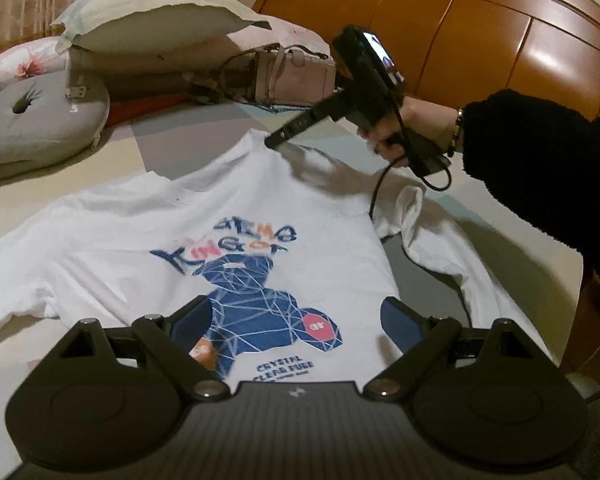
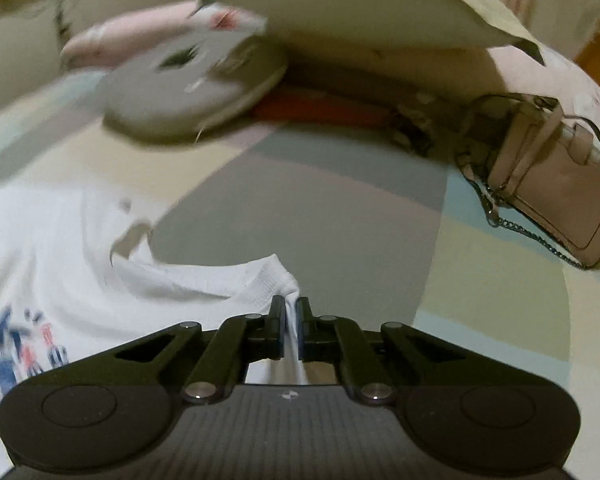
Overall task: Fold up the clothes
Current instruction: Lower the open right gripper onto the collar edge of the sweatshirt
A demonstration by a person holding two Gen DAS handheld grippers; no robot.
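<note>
Bedsheet [image 1: 172, 148] under printed white T-shirt [image 1: 140, 240]

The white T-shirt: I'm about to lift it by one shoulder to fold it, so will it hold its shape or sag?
The white T-shirt will probably sag: it lies limp, and its sleeve is already crumpled. It looks thin, so likely light. Where the right tongs pinch it, the cloth bunches into a narrow ridge, so it should drape from that point.
</note>
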